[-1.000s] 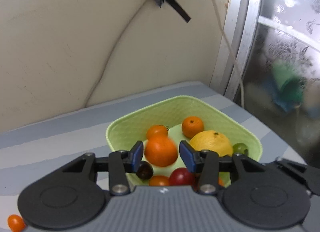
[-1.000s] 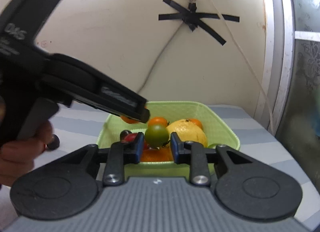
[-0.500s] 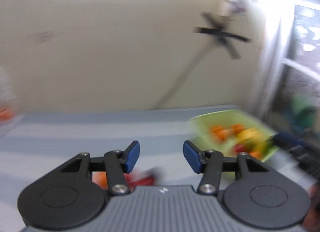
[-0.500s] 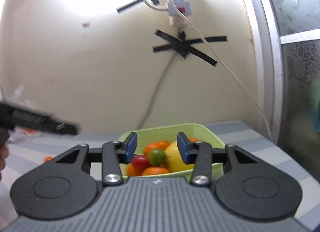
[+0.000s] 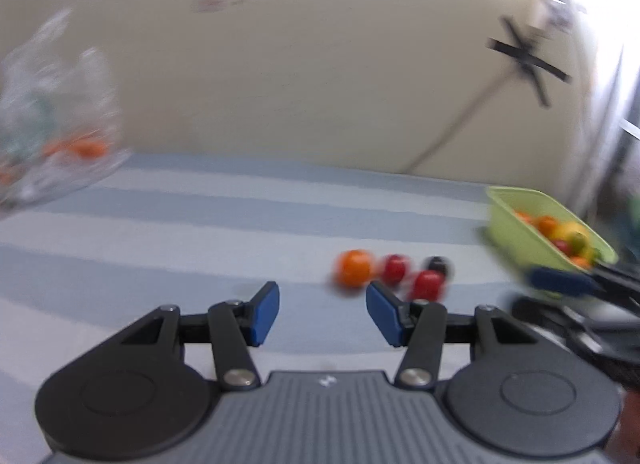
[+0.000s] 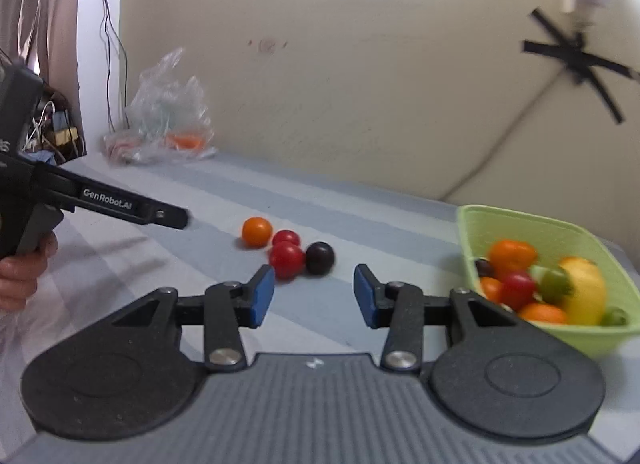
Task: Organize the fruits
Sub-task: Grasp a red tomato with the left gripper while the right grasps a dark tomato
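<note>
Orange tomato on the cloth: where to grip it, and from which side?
Grip the orange tomato across its middle, coming from above with the pads front and back. It is round, so any diameter serves, but a red tomato sits close on its right, perhaps touching, while the striped cloth around its other sides is bare. Both grippers are open with nothing between them.

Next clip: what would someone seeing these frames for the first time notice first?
A tight cluster of four small fruits lies loose on the striped tablecloth: one orange, two red, one dark. To its right, a light green basket holds a heap of mixed fruit, including a big yellow lemon. Both claws are empty.
</note>
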{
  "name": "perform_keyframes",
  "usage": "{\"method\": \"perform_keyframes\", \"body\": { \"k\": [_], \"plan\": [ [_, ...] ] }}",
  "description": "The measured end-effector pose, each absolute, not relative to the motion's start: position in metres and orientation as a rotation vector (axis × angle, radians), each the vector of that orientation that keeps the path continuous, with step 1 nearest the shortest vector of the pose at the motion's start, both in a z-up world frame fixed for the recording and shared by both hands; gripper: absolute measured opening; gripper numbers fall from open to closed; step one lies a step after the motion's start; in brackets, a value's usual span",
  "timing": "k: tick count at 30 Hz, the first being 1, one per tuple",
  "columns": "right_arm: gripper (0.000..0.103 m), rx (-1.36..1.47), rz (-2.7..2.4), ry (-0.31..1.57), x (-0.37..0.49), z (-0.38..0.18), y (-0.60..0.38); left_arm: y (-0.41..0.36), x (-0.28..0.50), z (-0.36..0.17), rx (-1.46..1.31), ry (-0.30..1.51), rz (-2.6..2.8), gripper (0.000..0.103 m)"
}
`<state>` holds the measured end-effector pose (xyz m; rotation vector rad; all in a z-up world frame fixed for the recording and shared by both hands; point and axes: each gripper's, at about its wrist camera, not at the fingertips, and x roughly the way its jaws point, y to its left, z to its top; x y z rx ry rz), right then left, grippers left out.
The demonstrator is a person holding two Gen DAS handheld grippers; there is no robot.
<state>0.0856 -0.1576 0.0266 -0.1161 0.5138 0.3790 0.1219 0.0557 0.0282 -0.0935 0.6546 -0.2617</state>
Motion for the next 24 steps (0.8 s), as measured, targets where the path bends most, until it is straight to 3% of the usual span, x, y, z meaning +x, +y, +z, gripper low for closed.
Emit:
{"method": "perform_keyframes", "body": {
  "k": [3, 10, 14, 19, 21, 23, 24],
  "plan": [
    [0.038, -0.011, 0.348, 0.580, 0.115, 0.027, -0.165, 0.019, 0.116, 0.024, 0.054, 0.603, -0.298, 0.049],
    [0.038, 0.155, 0.350, 0.663, 0.156, 0.022, -0.176, -0.040, 0.125, 0.007, 0.293, 0.538, -0.327, 0.049],
    [0.038, 0.200, 0.381, 0.702, 0.167, 0.014, -0.171, -0.046, 0.129, 0.000, 0.311, 0.556, -0.312, 0.035],
    [0.039, 0.251, 0.408, 0.762, 0.175, 0.004, -0.168, -0.047, 0.125, -0.003, 0.319, 0.579, -0.310, 0.030],
    [0.037, 0.288, 0.409, 0.769, 0.177, 0.003, -0.170, -0.045, 0.125, -0.003, 0.327, 0.577, -0.313, 0.029],
    [0.025, 0.310, 0.401, 0.786, 0.178, 0.004, -0.174, -0.047, 0.122, -0.001, 0.324, 0.580, -0.325, 0.028],
    [0.025, 0.320, 0.404, 0.797, 0.178, 0.005, -0.175, -0.046, 0.118, 0.001, 0.314, 0.583, -0.337, 0.028]
  ]
}}
